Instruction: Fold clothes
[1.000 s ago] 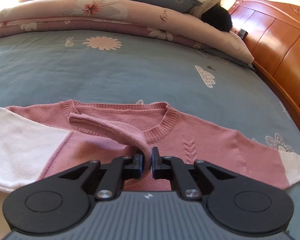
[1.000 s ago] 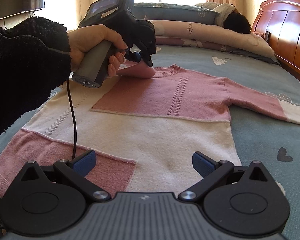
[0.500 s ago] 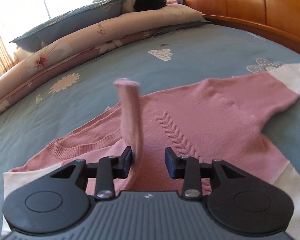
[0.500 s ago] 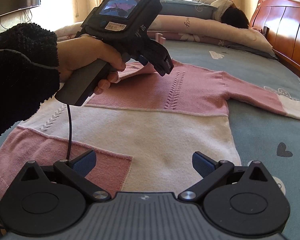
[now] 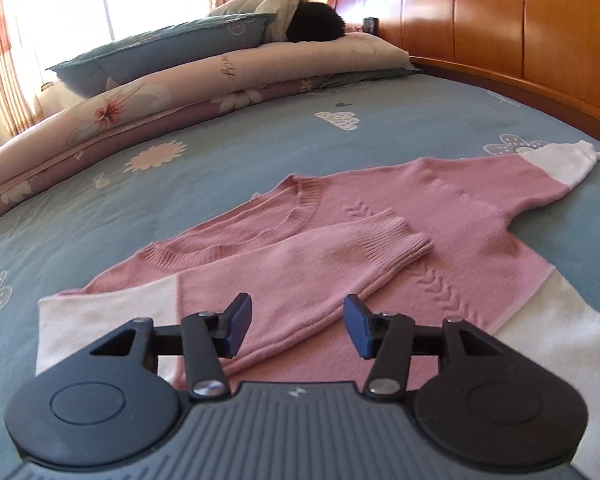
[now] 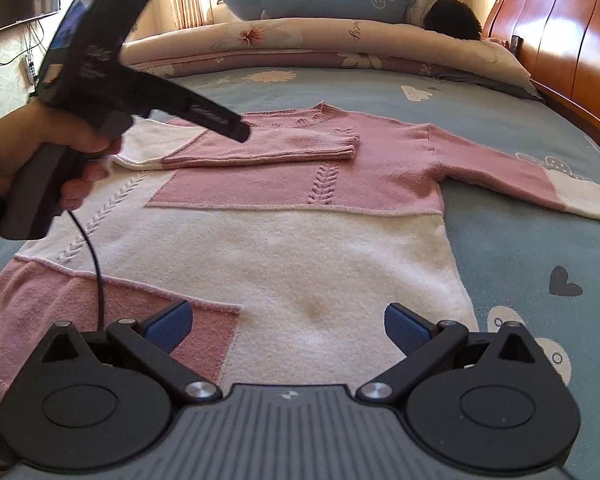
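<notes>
Sleeve [image 5: 320,264] dropped across sweater [image 6: 300,248] — left gripper [image 5: 296,326] opening, empty — quilt [image 5: 220,80] behind.

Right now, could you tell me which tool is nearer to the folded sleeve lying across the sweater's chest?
Left. The left tool hovers right over the folded sleeve, jaws opening, nothing gripped. The right tool waits open, down by the sweater's bottom edge.

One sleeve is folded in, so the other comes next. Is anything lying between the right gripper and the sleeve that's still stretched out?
Nothing visible does. The right gripper hovers open over the sweater's white lower body, and the outstretched sleeve lies flat on the bedsheet, nothing on it.
</notes>
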A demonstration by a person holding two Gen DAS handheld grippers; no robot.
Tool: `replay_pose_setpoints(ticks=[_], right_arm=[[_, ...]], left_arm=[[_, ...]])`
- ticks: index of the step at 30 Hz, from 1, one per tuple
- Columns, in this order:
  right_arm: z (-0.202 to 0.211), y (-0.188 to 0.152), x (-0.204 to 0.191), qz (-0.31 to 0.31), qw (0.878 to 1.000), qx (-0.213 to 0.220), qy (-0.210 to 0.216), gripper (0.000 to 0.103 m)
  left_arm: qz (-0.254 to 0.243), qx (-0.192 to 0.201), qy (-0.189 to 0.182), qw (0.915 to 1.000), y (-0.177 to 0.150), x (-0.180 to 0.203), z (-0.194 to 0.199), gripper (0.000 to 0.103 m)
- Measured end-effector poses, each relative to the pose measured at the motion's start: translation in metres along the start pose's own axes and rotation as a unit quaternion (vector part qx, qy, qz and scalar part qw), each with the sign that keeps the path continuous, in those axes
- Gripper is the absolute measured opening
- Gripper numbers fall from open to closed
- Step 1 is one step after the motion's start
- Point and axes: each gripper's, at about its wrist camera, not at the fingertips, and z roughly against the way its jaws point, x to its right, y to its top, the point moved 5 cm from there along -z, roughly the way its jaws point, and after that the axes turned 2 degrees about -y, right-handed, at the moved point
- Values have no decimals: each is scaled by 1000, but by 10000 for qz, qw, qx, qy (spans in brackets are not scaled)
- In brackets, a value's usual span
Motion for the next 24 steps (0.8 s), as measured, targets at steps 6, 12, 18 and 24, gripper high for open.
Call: replay_pose_setpoints(ticks=[6,12,18,24], right_arm=[[-8,-2,-2,71,9999,-58,-137,103],[-9,-2,-6,277,9991,33,-306,103],[-4,9,-12,444,9980,102,-447,103],[4,26,-20,755,9950,18,-648,103]], left_arm=[[442,172,991,9939,-34,-74,46,64],[982,-96,1541,9831,-78,-131,51,69],[1453,21,1424,9791,-90,-159,33,69],[1440,-274,1868,9714,-97,-181,10,73]])
